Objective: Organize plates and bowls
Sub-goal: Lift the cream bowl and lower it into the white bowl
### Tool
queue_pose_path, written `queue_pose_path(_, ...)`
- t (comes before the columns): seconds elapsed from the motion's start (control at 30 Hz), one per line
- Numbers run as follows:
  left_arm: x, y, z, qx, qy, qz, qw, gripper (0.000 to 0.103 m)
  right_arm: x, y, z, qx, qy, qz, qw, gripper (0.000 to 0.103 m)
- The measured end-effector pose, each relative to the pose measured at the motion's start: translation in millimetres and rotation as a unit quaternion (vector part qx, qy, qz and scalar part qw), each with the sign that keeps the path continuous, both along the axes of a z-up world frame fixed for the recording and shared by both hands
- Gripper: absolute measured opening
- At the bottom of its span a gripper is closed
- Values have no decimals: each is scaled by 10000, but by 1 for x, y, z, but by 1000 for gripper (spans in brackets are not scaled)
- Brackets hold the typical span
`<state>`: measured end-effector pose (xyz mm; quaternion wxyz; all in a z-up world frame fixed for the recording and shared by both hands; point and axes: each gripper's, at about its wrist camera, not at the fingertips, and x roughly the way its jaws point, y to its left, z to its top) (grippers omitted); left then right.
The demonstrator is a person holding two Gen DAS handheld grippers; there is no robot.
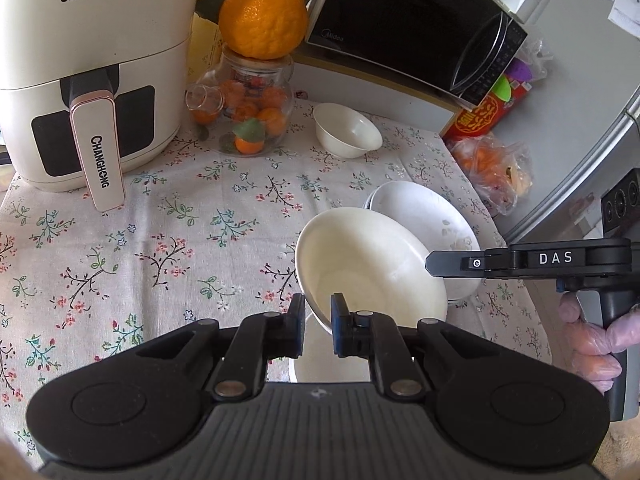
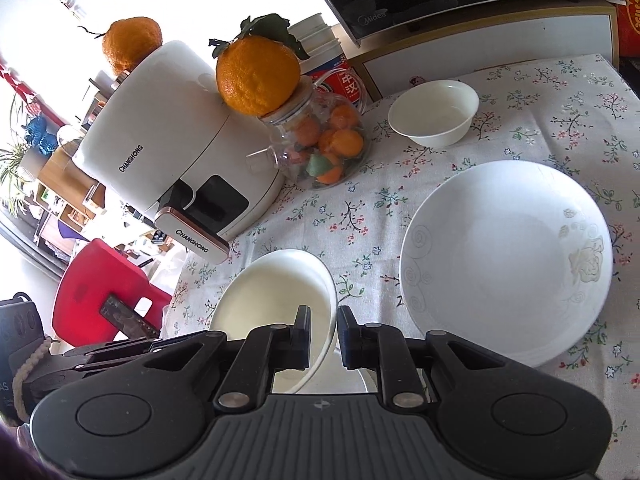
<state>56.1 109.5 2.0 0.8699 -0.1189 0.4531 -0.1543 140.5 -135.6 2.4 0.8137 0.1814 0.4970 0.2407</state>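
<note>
Left wrist view: my left gripper was nearly closed, pinching the rim of a tilted white bowl at lower centre. Because only the thin rim sat between the pads, I judged the bowl could pivot or slip out and strike the stacked plates just behind it. The right gripper entered from the right edge over those plates, so the two tools could collide. A small bowl stood near the fruit jar in the upper middle. Open tablecloth lay to the left, bounded by the air fryer. Right wrist view: my right gripper was likewise nearly closed on the rim of a tilted bowl at lower centre. The table's left edge ran just beyond this bowl, above a red chair, and I judged a slip there would mean a fall. The large plate filled the right; the small bowl sat upper right, with free cloth between.
</note>
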Motion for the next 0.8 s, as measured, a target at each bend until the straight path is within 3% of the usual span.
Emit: queue_pose_path(0.8,-8,-19,-14,551,467,-483,9962,12,-20,6,-6,-587,490,355,9964,14)
